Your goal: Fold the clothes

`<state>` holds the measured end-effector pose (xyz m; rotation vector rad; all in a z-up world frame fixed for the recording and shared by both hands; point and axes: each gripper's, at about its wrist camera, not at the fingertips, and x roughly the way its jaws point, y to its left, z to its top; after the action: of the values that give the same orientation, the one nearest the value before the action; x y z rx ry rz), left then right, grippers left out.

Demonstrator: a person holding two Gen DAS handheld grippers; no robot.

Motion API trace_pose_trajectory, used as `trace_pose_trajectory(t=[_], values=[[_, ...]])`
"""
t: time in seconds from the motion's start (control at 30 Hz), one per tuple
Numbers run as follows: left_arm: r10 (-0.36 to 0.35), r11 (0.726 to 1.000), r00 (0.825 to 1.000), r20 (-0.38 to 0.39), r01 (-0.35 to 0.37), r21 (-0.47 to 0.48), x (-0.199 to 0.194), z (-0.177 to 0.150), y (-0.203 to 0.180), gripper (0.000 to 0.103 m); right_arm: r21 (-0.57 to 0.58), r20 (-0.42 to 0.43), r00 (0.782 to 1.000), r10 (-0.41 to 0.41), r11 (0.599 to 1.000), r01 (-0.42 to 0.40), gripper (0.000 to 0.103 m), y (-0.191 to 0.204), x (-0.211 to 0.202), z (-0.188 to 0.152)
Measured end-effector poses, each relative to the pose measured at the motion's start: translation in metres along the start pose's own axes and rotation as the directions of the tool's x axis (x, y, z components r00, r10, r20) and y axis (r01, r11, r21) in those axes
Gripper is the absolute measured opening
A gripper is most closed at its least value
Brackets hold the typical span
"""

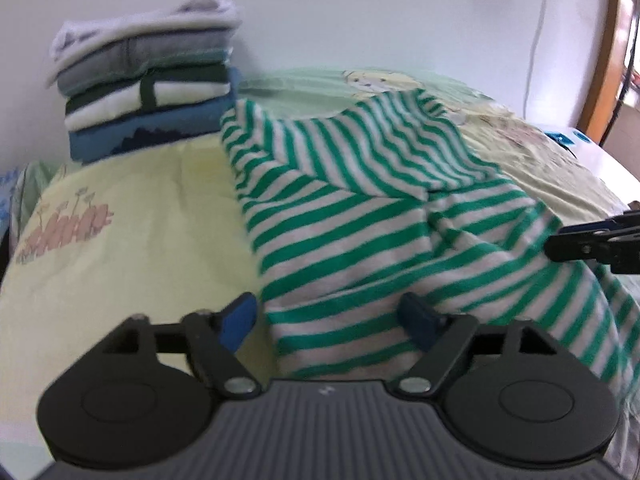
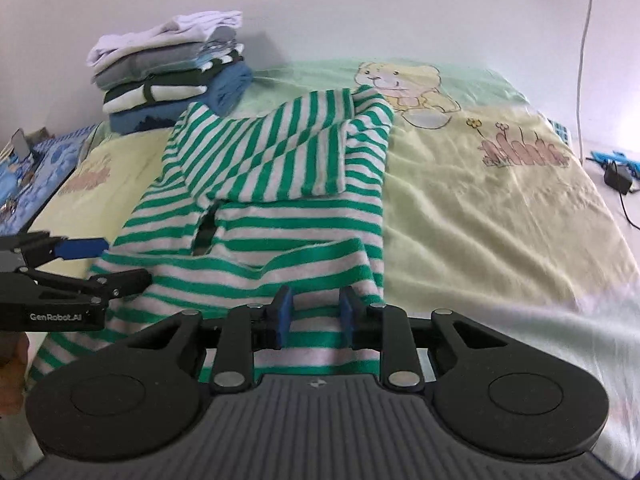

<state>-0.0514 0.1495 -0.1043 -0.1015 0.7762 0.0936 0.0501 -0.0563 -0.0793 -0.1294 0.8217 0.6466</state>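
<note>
A green-and-white striped garment (image 1: pixel 360 208) (image 2: pixel 264 200) lies spread on the yellow-green blanket (image 2: pixel 480 220), with one sleeve folded across its chest and a crease near the hem. My left gripper (image 1: pixel 328 322) stands wide open over the garment's left near edge, cloth showing between its blue pads (image 1: pixel 238 320). In the right wrist view the left gripper (image 2: pixel 108 266) comes in from the left edge, held in a hand. My right gripper (image 2: pixel 315 314) is open by a narrower gap at the near hem, and cloth lies between its fingers. The right gripper (image 1: pixel 556 240) also shows at the right edge.
A stack of folded clothes (image 1: pixel 144 80) (image 2: pixel 168 68) stands at the back left against the white wall. A white cable (image 2: pixel 584 40) hangs down the wall on the right, with a black charger (image 2: pixel 618 178) beyond the bed's edge. Blue patterned bedding (image 2: pixel 40 168) lies at the left.
</note>
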Motion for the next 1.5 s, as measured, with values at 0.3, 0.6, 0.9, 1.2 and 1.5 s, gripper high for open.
trace_pose_trajectory(t=[0.3, 0.6, 0.9, 1.2, 1.5], values=[[-0.033, 0.994, 0.999, -0.042, 0.028, -0.108, 0.029, 0.033, 0.037, 0.081, 0.028, -0.063, 0.998, 0.028, 0.999, -0.026, 0.029, -0.034, 0.032, 0.035], [-0.172, 0.964, 0.985, -0.006, 0.167, -0.207, 0.045, 0.069, 0.070, 0.086, 0.139, -0.103, 0.989, 0.109, 0.986, -0.095, 0.030, -0.077, 0.073, 0.075], [-0.202, 0.956, 0.976, -0.081, 0.178, -0.233, 0.078, 0.100, 0.086, 0.084, 0.213, -0.179, 0.968, 0.177, 0.967, -0.137, 0.031, -0.098, 0.104, 0.107], [-0.266, 0.954, 0.952, -0.154, 0.238, -0.180, 0.070, 0.081, 0.074, 0.090, 0.260, -0.239, 0.932, 0.273, 0.942, -0.210, 0.031, -0.106, 0.098, 0.100], [-0.303, 0.927, 0.948, -0.098, 0.270, -0.260, 0.091, 0.099, 0.084, 0.091, 0.315, -0.149, 0.934, 0.323, 0.911, -0.265, 0.031, -0.106, 0.118, 0.116]])
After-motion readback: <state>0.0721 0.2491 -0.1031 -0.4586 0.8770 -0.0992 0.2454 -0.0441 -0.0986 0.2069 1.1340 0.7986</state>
